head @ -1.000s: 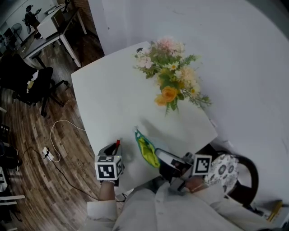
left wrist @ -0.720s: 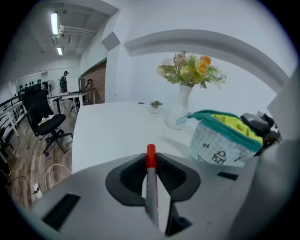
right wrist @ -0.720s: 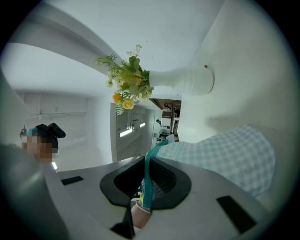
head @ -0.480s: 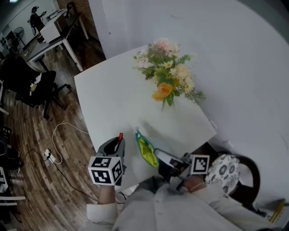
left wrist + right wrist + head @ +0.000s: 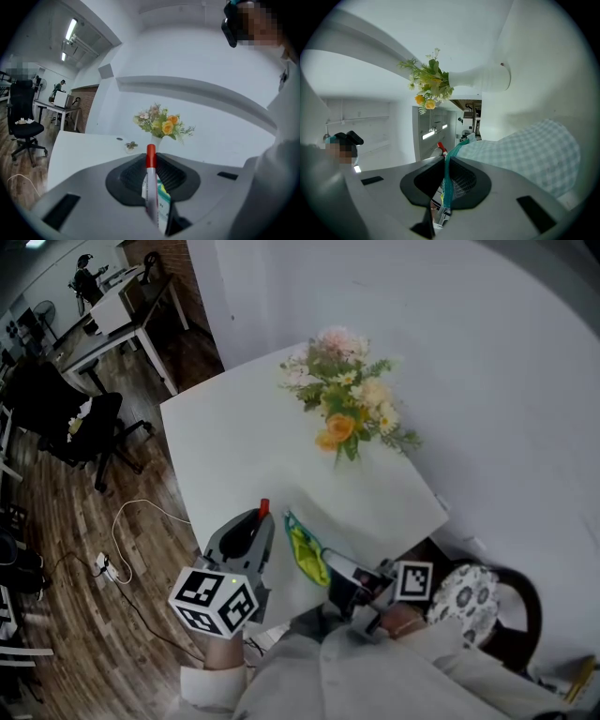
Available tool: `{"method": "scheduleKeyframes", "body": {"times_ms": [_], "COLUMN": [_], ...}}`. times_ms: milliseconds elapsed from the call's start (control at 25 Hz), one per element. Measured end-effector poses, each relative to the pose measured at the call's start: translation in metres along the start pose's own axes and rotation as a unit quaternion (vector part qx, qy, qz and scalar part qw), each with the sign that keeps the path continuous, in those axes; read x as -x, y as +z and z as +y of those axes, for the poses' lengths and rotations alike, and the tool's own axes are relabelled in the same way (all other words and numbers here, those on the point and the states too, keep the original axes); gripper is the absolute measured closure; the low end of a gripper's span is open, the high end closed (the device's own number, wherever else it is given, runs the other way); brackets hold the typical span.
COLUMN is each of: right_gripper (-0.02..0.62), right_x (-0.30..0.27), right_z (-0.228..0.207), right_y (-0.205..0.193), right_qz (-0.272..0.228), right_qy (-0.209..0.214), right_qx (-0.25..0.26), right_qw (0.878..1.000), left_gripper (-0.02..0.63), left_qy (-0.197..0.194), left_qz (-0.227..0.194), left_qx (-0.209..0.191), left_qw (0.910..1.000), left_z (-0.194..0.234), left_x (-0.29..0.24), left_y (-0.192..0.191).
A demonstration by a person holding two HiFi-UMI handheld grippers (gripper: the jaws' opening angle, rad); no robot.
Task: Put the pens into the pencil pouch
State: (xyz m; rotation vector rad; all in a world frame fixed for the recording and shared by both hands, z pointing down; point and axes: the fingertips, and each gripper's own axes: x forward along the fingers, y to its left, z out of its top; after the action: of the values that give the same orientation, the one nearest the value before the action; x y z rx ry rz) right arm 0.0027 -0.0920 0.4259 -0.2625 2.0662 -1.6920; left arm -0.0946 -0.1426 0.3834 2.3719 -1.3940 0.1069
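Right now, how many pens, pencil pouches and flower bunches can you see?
red-capped pen: 1
pencil pouch: 1
flower bunch: 1
Total: 3

Bright, even indoor light washes the white surface [image 5: 244, 456]; the flowers [image 5: 349, 409] cast only soft shadows. Ceiling strip lights [image 5: 71, 29] glow far left. Every view bows, with dark corners; the near pen [image 5: 150, 180] looks soft.
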Motion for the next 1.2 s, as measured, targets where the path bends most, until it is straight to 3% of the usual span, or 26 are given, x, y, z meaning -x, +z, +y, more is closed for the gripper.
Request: {"method": "scheduleKeyframes", "body": {"times_ms": [280, 560, 880, 1200], "right_gripper": [0.559, 0.560, 0.559, 0.559], "right_x": [0.000, 0.000, 0.000, 0.001], "right_z": [0.001, 0.001, 0.003, 0.002], "right_y": [-0.001, -0.002, 0.000, 0.002], "right_qz": [0.000, 0.001, -0.002, -0.003], "right_qy": [0.006, 0.008, 0.009, 0.009], "right_qx": [-0.002, -0.003, -0.006, -0.005], "right_qw": [1.000, 1.000, 1.000, 1.000], "left_gripper": [0.541, 0.541, 0.540, 0.541], "left_qy": [-0.045, -0.098, -0.128, -0.130], "left_qz": [-0.069, -0.162, -0.162, -0.180], "left_qx": [0.029, 0.066, 0.077, 0.066], "left_qw": [0.9962, 0.9797, 0.9754, 0.9728], "left_z": [-0.025, -0.049, -0.065, -0.064], "left_x": [0.003, 0.004, -0.010, -0.012], "left_y": [0.035, 0.068, 0.066, 0.060]}}
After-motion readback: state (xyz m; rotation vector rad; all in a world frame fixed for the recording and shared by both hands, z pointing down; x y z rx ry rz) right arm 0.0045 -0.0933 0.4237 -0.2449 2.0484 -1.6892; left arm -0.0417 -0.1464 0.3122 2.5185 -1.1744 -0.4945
